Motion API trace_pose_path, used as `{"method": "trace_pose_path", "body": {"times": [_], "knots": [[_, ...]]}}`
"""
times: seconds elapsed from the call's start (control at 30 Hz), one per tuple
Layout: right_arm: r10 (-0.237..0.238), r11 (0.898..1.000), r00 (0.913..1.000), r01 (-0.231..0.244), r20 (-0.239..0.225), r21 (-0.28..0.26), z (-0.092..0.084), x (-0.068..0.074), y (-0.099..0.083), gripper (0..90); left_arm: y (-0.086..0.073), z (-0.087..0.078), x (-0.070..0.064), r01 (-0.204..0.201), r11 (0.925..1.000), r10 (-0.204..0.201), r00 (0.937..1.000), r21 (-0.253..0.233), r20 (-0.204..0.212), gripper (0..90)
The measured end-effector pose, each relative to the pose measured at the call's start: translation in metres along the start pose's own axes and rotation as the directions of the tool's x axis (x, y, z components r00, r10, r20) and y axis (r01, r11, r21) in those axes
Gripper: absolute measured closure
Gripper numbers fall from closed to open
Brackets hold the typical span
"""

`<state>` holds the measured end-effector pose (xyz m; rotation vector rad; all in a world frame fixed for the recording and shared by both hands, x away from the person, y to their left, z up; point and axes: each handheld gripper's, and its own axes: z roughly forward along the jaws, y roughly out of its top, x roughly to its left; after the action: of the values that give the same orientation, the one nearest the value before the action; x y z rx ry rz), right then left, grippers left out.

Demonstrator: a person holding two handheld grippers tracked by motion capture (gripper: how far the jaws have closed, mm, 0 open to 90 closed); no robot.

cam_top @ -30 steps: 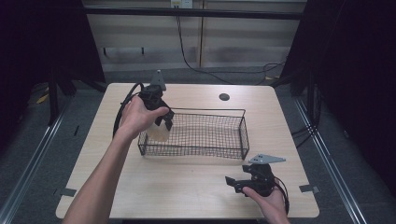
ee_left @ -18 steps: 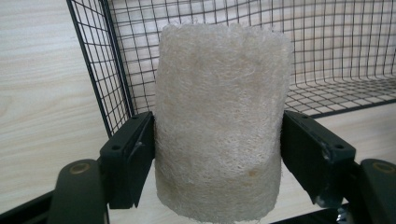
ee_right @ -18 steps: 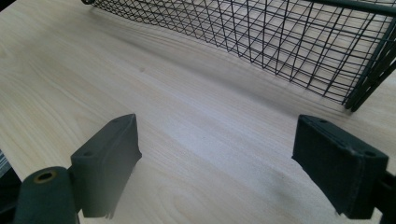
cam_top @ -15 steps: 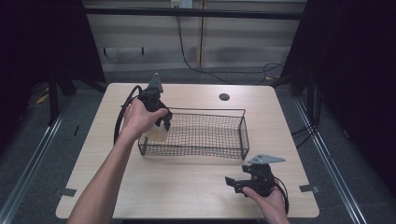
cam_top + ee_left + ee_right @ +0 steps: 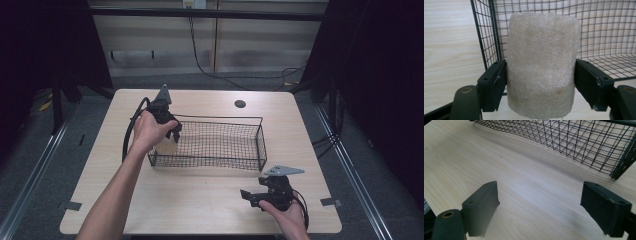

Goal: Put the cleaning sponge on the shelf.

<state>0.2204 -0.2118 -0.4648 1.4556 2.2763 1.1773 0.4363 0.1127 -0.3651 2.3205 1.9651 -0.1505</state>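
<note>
Loofah fibres between left gripper jaws

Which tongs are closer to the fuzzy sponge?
Left. The left tongs are shut on the sponge at the basket's left end. The right tongs sit open on the table, in front of the basket's right end.

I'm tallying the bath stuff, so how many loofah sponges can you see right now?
1. The pale, fibrous cylindrical loofah sponge is clamped between the jaws of the left gripper, at the left end of the black wire basket. No others in view.
</note>
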Motion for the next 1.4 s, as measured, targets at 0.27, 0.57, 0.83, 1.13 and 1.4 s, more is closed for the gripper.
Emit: {"method": "trace_pose_path", "body": {"times": [0.27, 0.57, 0.83, 1.13, 1.4], "knots": [[0.0, 1.0, 1.0, 0.0, -0.01, 0.001, 0.0, 0.0, 0.0, 14.3, 0.002, 0.007, 0.0, 0.009, 1.0, -0.009, 0.9993, 0.002, -0.036, 27.9], [0.0, 1.0, 0.9999, 0.0, -0.014, 0.003, 0.001, 0.0, 0.0, 14.4, 0.004, 0.018, -0.004, 0.008, 0.9999, -0.008, 0.9991, 0.007, -0.043, 28.0], [-0.001, 1.0, 0.9999, 0.001, -0.012, 0.006, 0.001, 0.001, 0.0, 14.4, 0.005, 0.03, 0.0, 0.01, 0.9997, -0.008, 0.9963, 0.023, -0.086, 28.0], [-0.001, 1.0, 0.9999, 0.001, -0.012, 0.006, 0.001, 0.001, 0.0, 14.3, 0.005, 0.04, -0.005, 0.012, 0.9997, -0.01, 0.9922, 0.019, -0.124, 27.9], [-0.003, 1.0, 0.9999, 0.003, -0.013, 0.005, 0.001, 0.001, 0.0, 14.3, 0.005, 0.052, -0.004, 0.036, 0.9984, -0.03, 0.9903, 0.043, -0.135, 27.9]]}}
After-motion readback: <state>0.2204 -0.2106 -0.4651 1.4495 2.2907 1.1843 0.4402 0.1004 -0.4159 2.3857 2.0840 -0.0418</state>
